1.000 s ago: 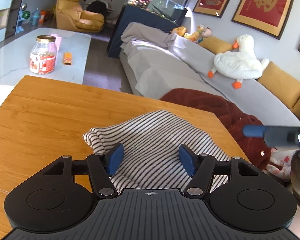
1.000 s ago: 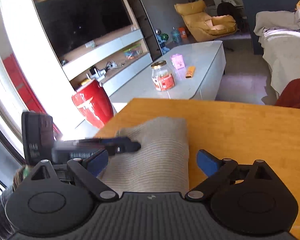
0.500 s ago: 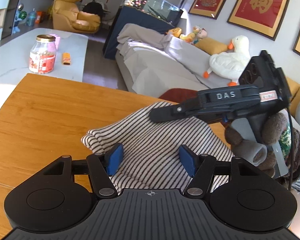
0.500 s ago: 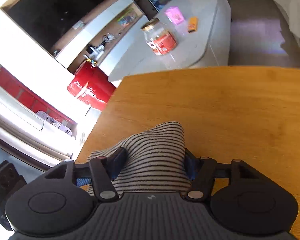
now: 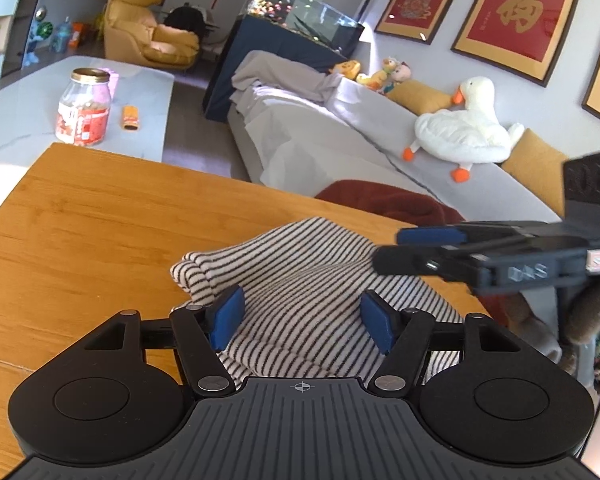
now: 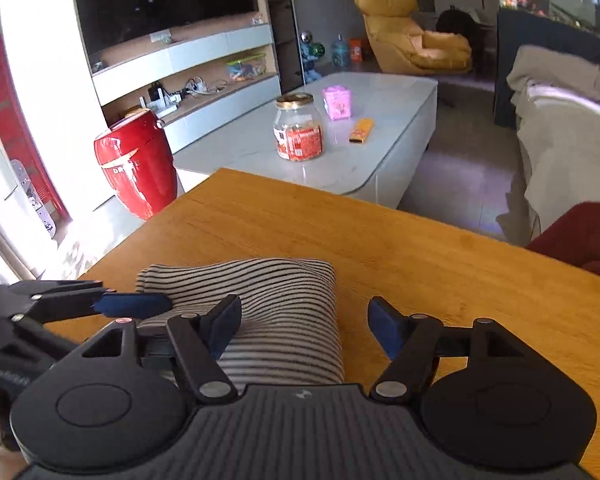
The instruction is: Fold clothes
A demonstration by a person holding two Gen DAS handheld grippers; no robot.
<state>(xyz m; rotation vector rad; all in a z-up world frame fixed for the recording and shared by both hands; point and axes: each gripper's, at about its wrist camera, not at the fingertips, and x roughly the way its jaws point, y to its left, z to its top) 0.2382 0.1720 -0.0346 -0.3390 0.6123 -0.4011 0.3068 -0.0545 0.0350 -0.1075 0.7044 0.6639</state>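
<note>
1. Spanning the foreground, the wooden desk [image 5: 80, 240] carries the folded striped garment [image 5: 300, 280] near its close edge.
2. Left tongs [image 5: 302, 318] gape wide above the stripes, gripping nothing.
3. Right tongs [image 6: 304, 326] also stand wide open, holding nothing, one finger over the cloth and the other above bare wood.
4. A glass jar [image 6: 299, 128] sits on the white coffee table [image 6: 400, 128] beyond.

Left gripper [image 5: 302, 316] is held low over the striped garment [image 5: 300, 272], jaws spread wide. Right gripper [image 6: 304, 326] is likewise held open, above the garment's right edge, nothing clamped.
</note>
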